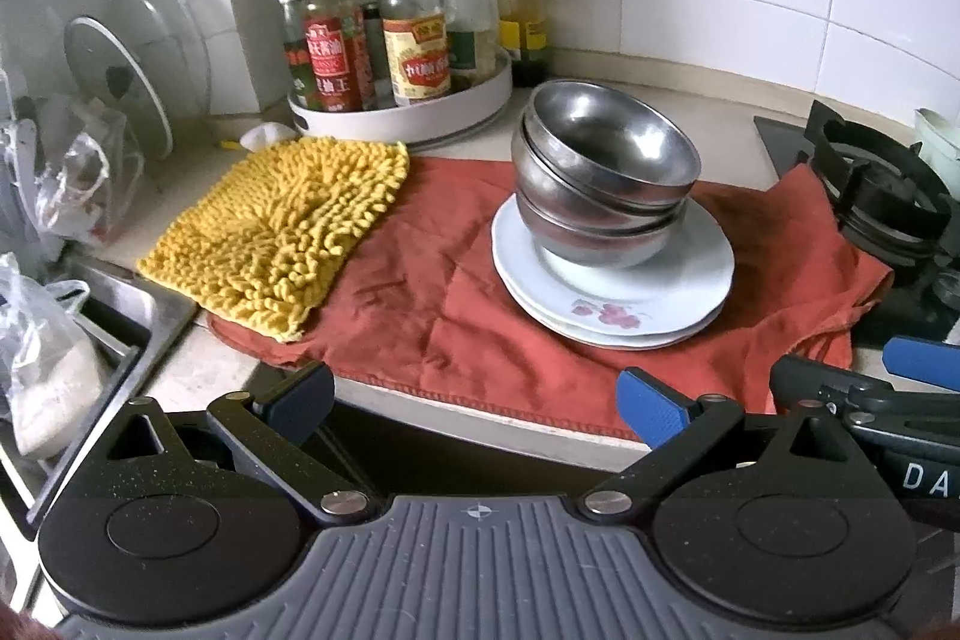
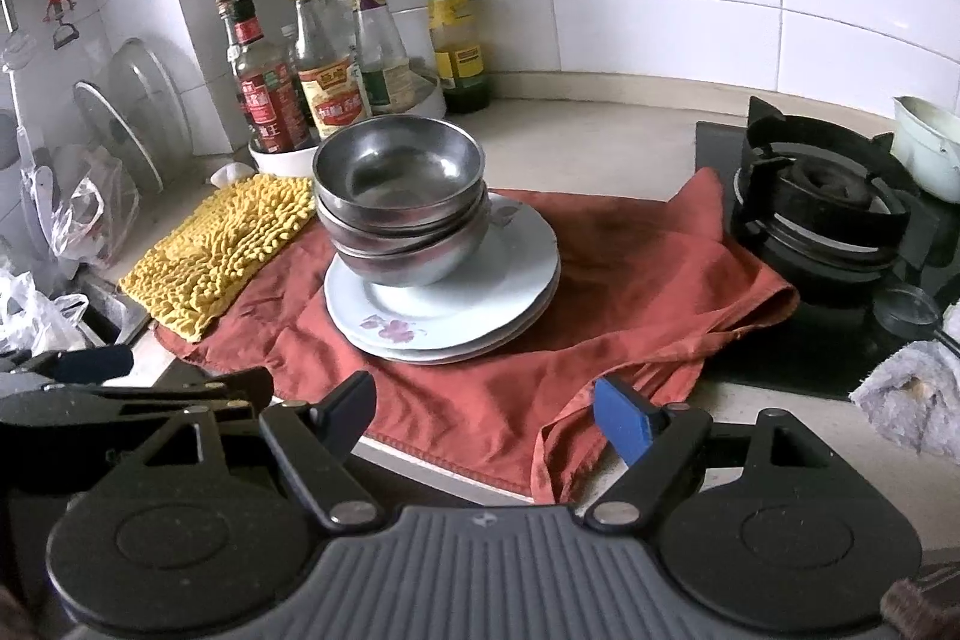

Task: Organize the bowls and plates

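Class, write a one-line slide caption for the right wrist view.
Open right tongs face nested steel bowls stacked on white plates over a red cloth.

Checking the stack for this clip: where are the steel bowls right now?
In both wrist views the steel bowls sit nested on the white plates, on the red cloth, right of the yellow mat.
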{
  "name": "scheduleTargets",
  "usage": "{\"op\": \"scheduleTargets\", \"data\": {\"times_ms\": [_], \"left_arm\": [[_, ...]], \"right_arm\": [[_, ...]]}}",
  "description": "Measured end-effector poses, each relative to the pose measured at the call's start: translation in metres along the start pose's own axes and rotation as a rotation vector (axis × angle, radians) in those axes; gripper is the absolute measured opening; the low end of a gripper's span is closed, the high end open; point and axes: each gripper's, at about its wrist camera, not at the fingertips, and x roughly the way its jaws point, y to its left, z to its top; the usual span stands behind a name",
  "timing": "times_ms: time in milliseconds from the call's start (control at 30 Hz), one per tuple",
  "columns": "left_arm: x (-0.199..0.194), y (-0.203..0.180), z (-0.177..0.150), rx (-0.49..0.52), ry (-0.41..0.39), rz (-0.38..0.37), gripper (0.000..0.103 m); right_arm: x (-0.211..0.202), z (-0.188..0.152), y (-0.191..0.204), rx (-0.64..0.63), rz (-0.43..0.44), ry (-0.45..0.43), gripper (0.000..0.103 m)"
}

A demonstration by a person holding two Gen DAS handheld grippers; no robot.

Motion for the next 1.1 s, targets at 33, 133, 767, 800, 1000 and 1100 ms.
{"op": "scheduleTargets", "data": {"times_ms": [33,133,767,800,1000,1100], "left_arm": [[-0.001,0.000,0.000,0.004,-0.003,0.008,0.102],[-0.004,-0.003,0.000,0.024,-0.023,0.041,0.102],[-0.014,0.001,-0.005,0.040,-0.049,0.062,0.100],[-0.014,0.002,-0.005,0.036,-0.047,0.059,0.100],[-0.016,0.001,-0.007,0.020,-0.040,0.048,0.100],[-0.017,0.001,-0.008,0.015,-0.035,0.046,0.100]], "right_arm": [[0.000,0.000,0.000,-0.002,0.003,0.000,0.076],[0.000,0.001,0.002,-0.009,0.004,-0.002,0.076],[-0.005,-0.001,0.004,-0.044,0.019,-0.013,0.076],[-0.006,-0.001,0.004,-0.046,0.020,-0.014,0.076],[-0.008,-0.002,0.004,-0.053,0.019,-0.016,0.076],[-0.008,-0.002,0.004,-0.048,0.020,-0.016,0.076]]}}
